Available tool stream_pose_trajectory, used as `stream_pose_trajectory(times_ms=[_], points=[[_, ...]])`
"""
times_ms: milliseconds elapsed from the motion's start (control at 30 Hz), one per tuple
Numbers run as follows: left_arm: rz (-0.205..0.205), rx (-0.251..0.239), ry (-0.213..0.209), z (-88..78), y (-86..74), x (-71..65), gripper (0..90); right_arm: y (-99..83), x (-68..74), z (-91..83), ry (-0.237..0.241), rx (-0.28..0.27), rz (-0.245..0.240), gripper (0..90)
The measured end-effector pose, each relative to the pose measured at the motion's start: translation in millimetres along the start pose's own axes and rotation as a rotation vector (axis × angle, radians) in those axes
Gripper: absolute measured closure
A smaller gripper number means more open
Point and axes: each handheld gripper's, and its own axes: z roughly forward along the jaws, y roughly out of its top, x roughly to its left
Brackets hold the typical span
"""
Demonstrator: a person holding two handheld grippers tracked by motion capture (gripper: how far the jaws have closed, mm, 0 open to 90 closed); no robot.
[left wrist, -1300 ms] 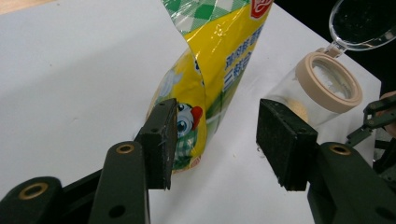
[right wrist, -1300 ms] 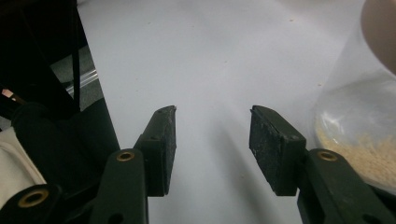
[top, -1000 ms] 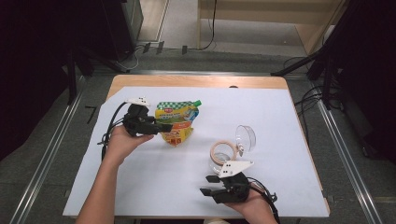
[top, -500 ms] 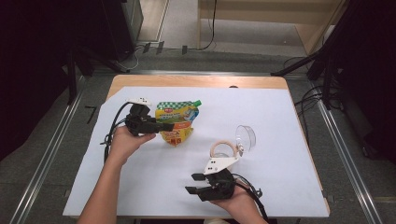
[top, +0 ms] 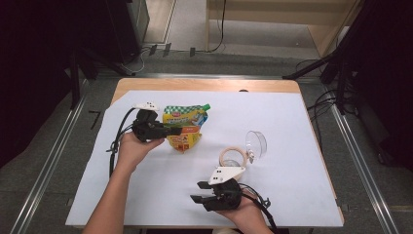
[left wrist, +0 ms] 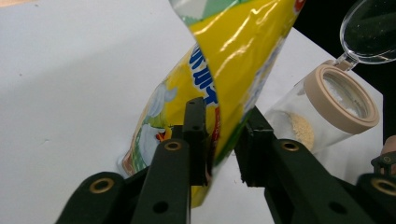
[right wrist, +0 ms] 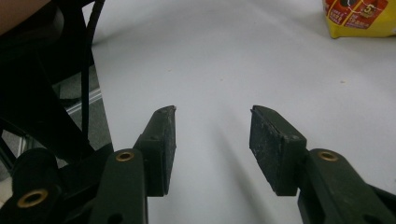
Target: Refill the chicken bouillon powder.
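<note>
Item 1, yellow pouch: it lies on the white sheet, up and left of the jar, green cap pointing away from me. I judge it is being gripped at its lower body so the spout can be tipped toward the jar.

Item 2, left gripper: its jaws have just been closing. In the left gripper view the pouch's edge stands between the 2 pads; one pad seems to touch the film, while a sliver of gap shows at the other, so I call it a near-pinch, not a firm clamp. The left hand lies left of the pouch, forearm low, gripper level and pointing across at it.

Item 3, clear jar: it stands right of and nearer to me than the pouch, tan rim up and hinged lid swung back, probably ready for filling.

Item 4, right gripper: jaws spread, nothing between them, bare sheet beyond. The right hand sits just on my side of the jar, with the gripper pointing left, away from the jar; waiting, I think.
</note>
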Motion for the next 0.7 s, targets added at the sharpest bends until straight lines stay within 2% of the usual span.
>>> stream_pose_trajectory(times_ms=[67, 167, 300, 333, 467, 567, 700], points=[[-0.002, 0.003, -0.002, -0.3, 0.4, -1.0, 81.6, -2.2, -1.8, 0.7, 0.003, 0.002, 0.014, 52.2], [0.019, 0.009, 0.027, 0.2, 1.9, -4.9, 88.2, -6.1, -3.4, 3.5, 0.011, 0.003, 0.031, 52.2], [0.035, 0.013, 0.053, 0.3, 4.5, -8.4, 89.2, -10.4, -3.7, 8.8, 0.013, 0.02, 0.035, 51.8], [0.029, 0.009, 0.057, -0.4, 4.8, -9.1, 89.3, -10.7, -3.5, 9.5, 0.015, 0.022, 0.035, 51.6], [0.025, -0.012, 0.044, -6.7, 6.5, -10.1, 89.6, -12.4, -3.2, 11.3, 0.01, 0.021, 0.032, 51.6], [0.039, 0.007, 0.045, -12.7, 9.0, -14.1, 89.7, -13.5, -2.5, 12.1, 0.005, 0.018, 0.037, 51.3], [0.067, 0.018, 0.034, -20.1, 13.8, -22.0, 89.8, -15.5, -2.3, 12.8, -0.007, 0.014, 0.019, 51.2]])
